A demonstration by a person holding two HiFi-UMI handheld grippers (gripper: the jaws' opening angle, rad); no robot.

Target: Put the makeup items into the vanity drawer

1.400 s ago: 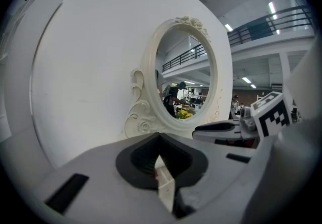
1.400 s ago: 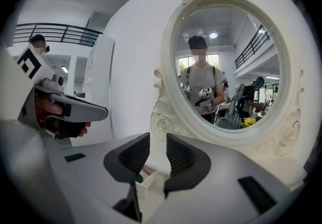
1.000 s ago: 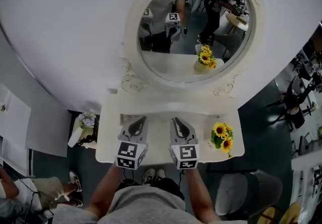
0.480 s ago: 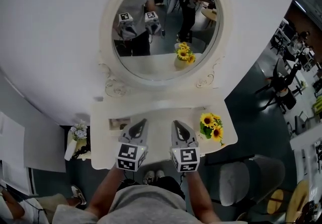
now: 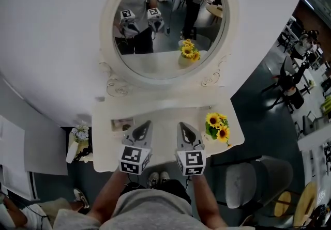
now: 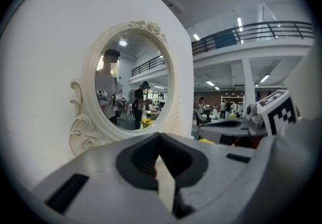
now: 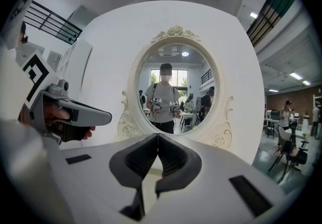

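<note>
The white vanity table (image 5: 165,115) stands against the wall under an oval mirror (image 5: 168,22). On its left part lies a small pale flat item (image 5: 122,124), too small to identify. My left gripper (image 5: 146,122) and right gripper (image 5: 181,123) hover side by side above the tabletop's front half, both pointing at the mirror. In the left gripper view the left gripper (image 6: 160,135) has its jaw tips together with nothing between them. In the right gripper view the right gripper (image 7: 158,136) is likewise shut and empty. The vanity's front is hidden below my grippers.
A vase of sunflowers (image 5: 217,126) stands on the table's right end. A low side stand with pale flowers (image 5: 80,135) is left of the vanity. A grey chair (image 5: 248,187) sits at the lower right. My shoes (image 5: 156,178) show under the table edge.
The head view has swung, so the vanity and mirror now sit further left in the picture. Both grippers keep their side-by-side place over the tabletop.
</note>
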